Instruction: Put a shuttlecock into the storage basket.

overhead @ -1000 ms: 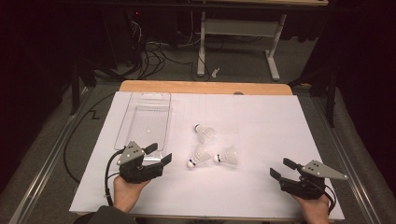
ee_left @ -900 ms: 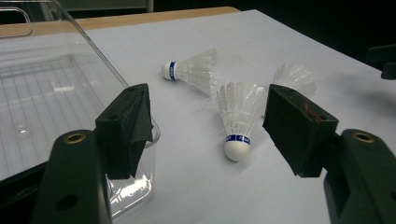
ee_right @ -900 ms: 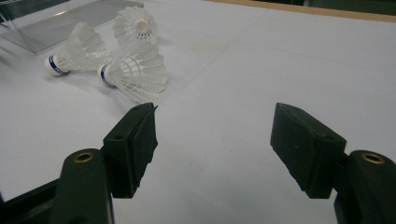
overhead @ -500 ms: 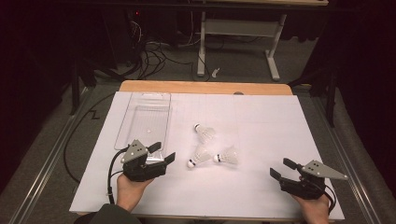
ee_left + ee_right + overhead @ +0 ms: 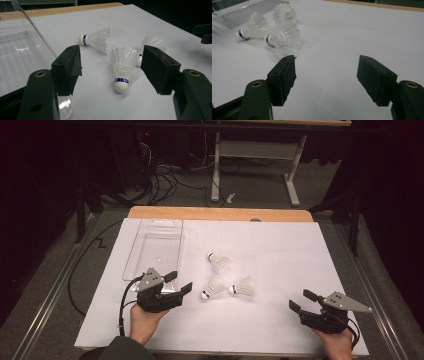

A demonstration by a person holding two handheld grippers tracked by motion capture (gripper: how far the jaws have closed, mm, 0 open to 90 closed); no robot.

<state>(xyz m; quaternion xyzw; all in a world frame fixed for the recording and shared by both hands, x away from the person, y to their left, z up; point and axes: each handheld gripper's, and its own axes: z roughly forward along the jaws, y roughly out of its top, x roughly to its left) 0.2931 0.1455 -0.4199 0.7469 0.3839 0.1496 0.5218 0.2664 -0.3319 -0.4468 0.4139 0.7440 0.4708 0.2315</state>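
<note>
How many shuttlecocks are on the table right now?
3: far shuttlecock beyond the other two, near-left shuttlecock just ahead of the left gripper, near-right shuttlecock beside it. None looks hidden.

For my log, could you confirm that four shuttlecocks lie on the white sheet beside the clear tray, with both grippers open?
Not quite: the high view shows three shuttlecocks, not four, beside the clear tray. Left gripper and right gripper are open.

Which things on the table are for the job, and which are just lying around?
For the job:
three shuttlecocks
clear plastic tray
left gripper, open, nearest them
right gripper, open

Just lying around:
white paper sheet covering the table
metal stand on the floor behind
cables on the floor
</note>
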